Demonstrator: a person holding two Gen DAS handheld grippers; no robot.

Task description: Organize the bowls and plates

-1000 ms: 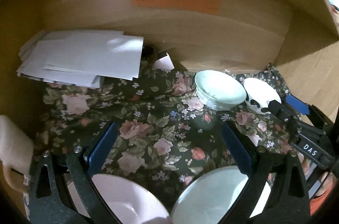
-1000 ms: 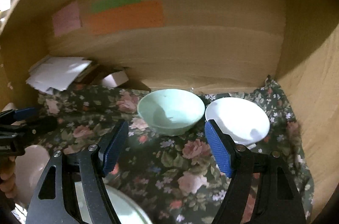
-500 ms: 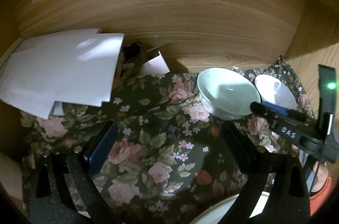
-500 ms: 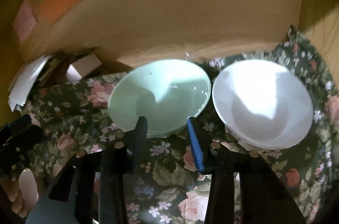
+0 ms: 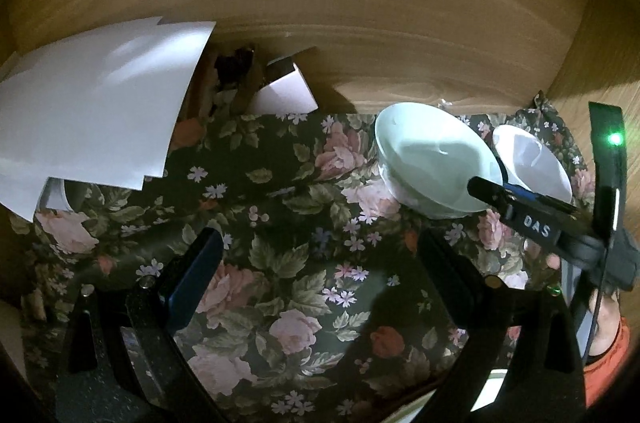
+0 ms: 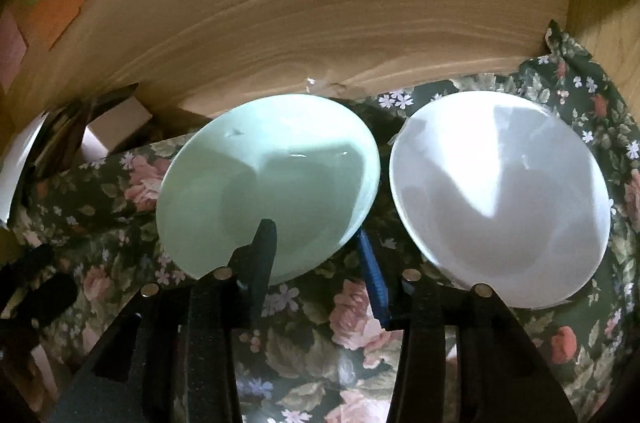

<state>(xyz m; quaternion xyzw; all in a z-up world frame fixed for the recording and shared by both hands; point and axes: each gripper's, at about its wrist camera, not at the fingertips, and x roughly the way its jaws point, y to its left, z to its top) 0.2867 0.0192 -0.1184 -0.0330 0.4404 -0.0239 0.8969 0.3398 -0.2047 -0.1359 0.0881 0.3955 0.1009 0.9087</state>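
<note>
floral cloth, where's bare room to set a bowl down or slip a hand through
Free: the floral cloth between the white papers and the green bowl. Crowded: the right corner, where green bowl and white bowl sit nearly rim to rim with the right gripper straddling the green rim.
</note>
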